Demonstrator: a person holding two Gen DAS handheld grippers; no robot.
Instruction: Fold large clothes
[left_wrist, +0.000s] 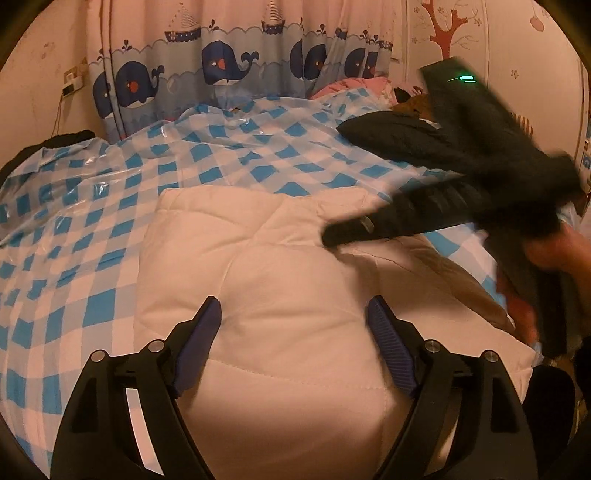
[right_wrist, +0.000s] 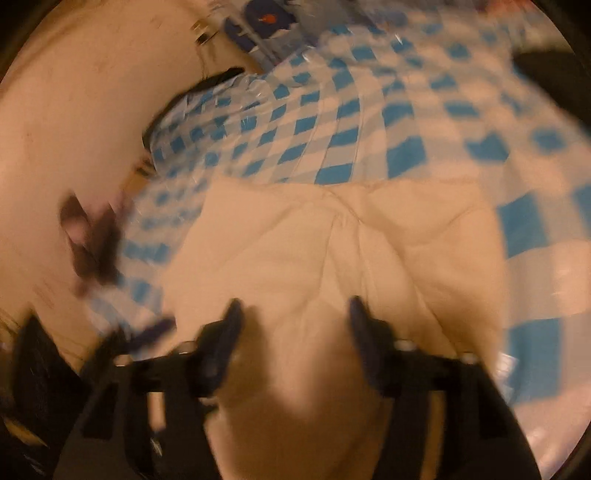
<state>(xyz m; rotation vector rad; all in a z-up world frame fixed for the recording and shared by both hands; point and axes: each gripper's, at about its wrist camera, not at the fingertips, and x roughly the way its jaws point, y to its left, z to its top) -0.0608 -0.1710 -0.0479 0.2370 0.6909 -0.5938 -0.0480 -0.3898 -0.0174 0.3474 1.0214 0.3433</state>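
A white quilted garment (left_wrist: 280, 280), folded into a thick pad, lies on a bed covered by a blue-and-white checked sheet (left_wrist: 110, 206) with a clear, glossy film over it. In the left wrist view the left tool (left_wrist: 293, 312) hangs above the near part of the white garment, its two blue ribbed pads (left_wrist: 388, 343) standing well apart with only the fabric surface visible between them; the pads do not press on the cloth. To the right in that view the right tool (left_wrist: 332, 236) reaches in as a dark, motion-blurred shape, its tip at the right-hand part of the garment's top surface; a hand (left_wrist: 557, 251) shows behind it. In the right wrist view, which is heavily blurred, the right tool (right_wrist: 293, 314) points down over the white garment (right_wrist: 354, 251), its fingers spread with cloth between them; whether the pads touch the cloth cannot be told. The left tool (right_wrist: 92, 240) appears there as a dark smear at the left edge of the bed. Behind the bed hangs a curtain (left_wrist: 221, 70) printed with whales and boats, and a dark garment (left_wrist: 399, 133) lies at the far right on the checked sheet.
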